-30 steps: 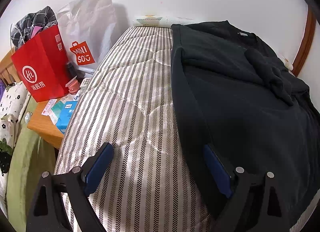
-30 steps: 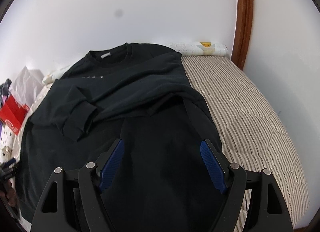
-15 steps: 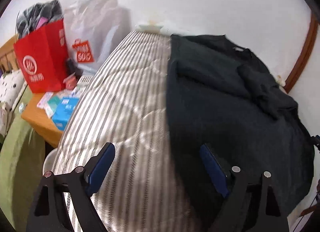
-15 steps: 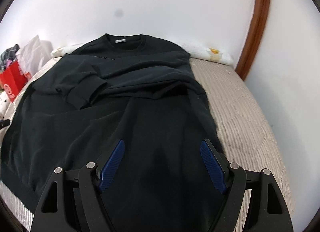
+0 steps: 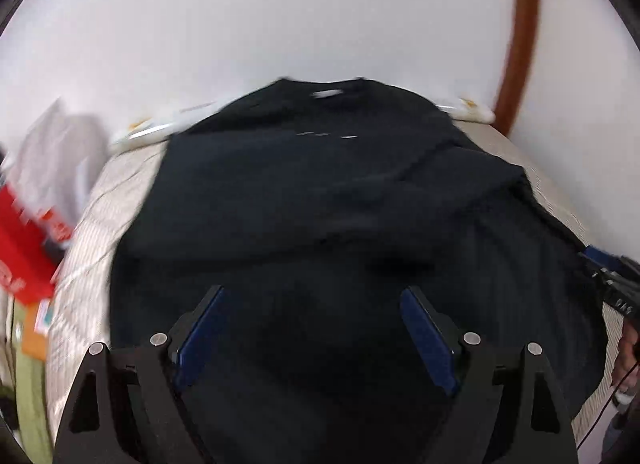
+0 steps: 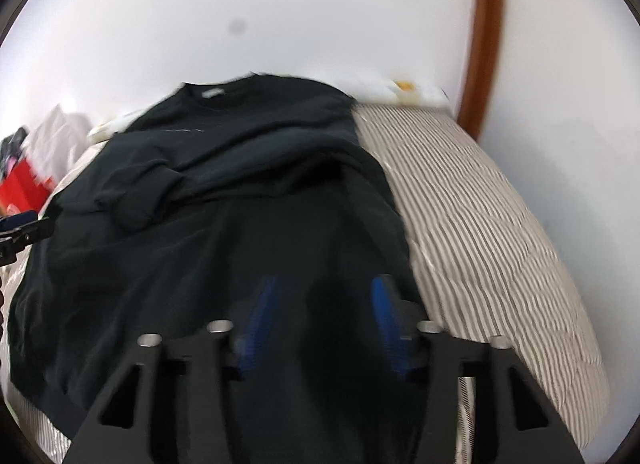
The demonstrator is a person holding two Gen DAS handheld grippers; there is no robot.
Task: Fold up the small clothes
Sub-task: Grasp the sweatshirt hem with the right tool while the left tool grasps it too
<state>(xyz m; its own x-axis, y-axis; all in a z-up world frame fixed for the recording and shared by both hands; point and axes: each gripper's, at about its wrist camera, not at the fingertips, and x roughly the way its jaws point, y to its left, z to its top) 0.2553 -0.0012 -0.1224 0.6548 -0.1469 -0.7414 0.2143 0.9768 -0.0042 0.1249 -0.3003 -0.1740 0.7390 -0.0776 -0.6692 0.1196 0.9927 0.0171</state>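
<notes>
A black sweatshirt [image 6: 224,200] lies spread on a striped mattress [image 6: 480,216], collar toward the white wall, one sleeve folded across its chest. The right gripper [image 6: 320,320], blurred, has just been closing; dark cloth lies between its blue pads [image 6: 384,316], and whether they press it cannot be told.

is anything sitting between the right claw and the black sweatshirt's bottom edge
Nothing visible does. The right claw is right over the black sweatshirt, with only dark fabric showing between its pads; its jaws have just been closing. The striped mattress beside it is bare.
</notes>
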